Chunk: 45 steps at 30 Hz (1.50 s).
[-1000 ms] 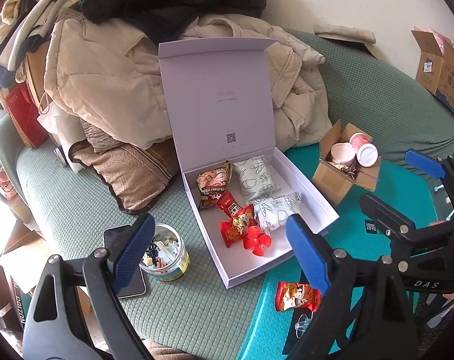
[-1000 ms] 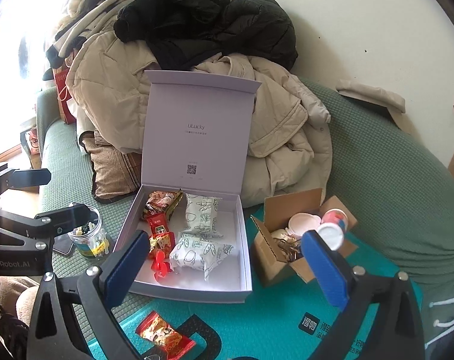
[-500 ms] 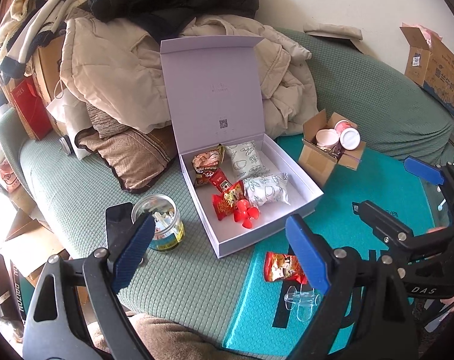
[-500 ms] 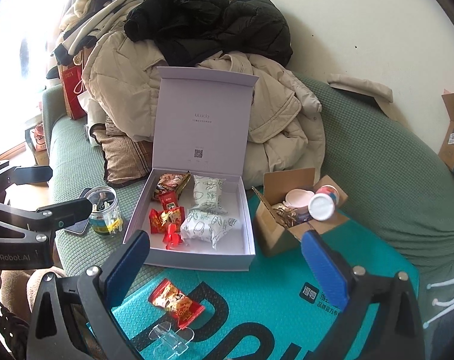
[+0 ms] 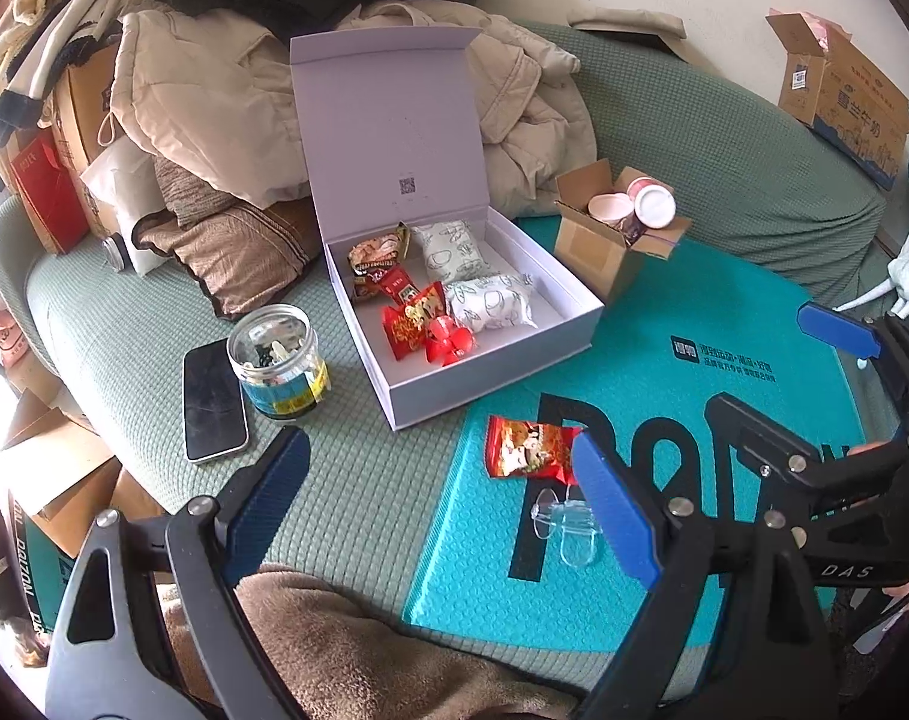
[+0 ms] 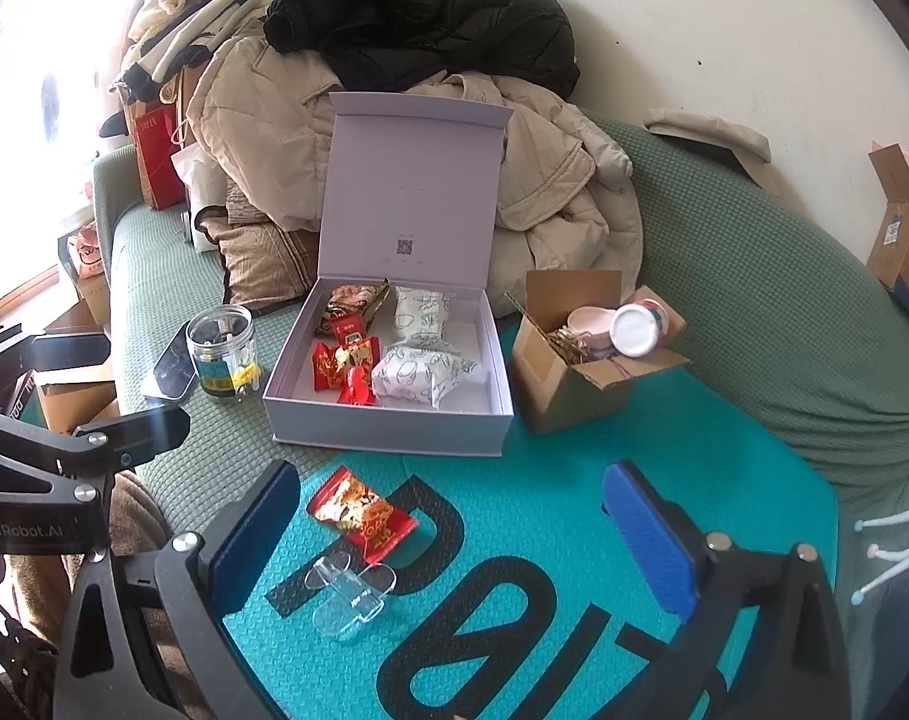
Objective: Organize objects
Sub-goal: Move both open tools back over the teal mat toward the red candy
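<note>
Blue-padded left hand-held gripper (image 5: 439,507) — jaws wide, angled down over teal mat (image 5: 664,324).

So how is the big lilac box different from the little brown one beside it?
The lilac box is wide, shallow and smooth, with a hinged lid standing upright; the cardboard box is smaller, deeper and has loose flaps splayed open. The lilac box holds snack packets and two white pouches; the cardboard box holds pots and what look like clips. The lilac box straddles the green cover and teal mat. Both are open.
</note>
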{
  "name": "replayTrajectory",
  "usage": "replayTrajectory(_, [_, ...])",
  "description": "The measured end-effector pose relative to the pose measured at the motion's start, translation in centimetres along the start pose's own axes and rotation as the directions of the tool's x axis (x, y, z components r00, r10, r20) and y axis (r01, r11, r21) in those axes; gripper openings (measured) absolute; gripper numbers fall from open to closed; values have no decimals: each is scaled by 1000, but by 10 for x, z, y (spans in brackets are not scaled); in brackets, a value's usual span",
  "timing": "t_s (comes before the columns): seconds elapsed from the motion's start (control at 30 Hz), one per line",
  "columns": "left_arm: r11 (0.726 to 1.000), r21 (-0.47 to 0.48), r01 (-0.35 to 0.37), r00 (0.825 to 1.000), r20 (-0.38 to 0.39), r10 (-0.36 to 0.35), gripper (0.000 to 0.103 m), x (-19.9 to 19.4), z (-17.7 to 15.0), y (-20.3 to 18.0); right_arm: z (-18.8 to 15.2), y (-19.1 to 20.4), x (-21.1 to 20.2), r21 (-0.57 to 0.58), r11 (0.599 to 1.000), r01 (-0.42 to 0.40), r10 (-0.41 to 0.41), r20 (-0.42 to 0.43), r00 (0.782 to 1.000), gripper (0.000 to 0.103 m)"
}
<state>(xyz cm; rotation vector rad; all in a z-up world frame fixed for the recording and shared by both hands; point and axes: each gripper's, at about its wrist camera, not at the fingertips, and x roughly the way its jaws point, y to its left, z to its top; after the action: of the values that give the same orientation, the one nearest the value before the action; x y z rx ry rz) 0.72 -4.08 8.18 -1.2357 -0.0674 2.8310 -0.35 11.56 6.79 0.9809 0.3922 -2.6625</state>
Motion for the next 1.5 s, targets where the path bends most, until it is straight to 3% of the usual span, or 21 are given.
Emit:
replayTrajectory(0.57, [994, 13, 104, 984, -150, -101, 89, 55, -56, -40, -79, -22, 24, 54, 998, -15, 22, -142, 990, 102])
replayTrajectory(1.07, [985, 60, 161, 956, -258, -141, 89, 119, -70, -74, -129, -60, 73, 163, 987, 8, 37, -273, 961, 102])
replayTrajectory(1.23, [986, 81, 148, 949, -291, -119, 89, 144, -77, -79, -134, -70, 86, 188, 982, 13, 43, -292, 955, 102])
replayTrajectory(1.4, [985, 125, 121, 961, -262, -85, 89, 151, -78, -80, -138, -73, 101, 197, 980, 21, 45, -321, 946, 102])
replayTrajectory(1.5, [987, 103, 126, 964, -249, -97, 89, 152, -76, -72, -136, -66, 108, 184, 983, 1, 59, -325, 944, 102])
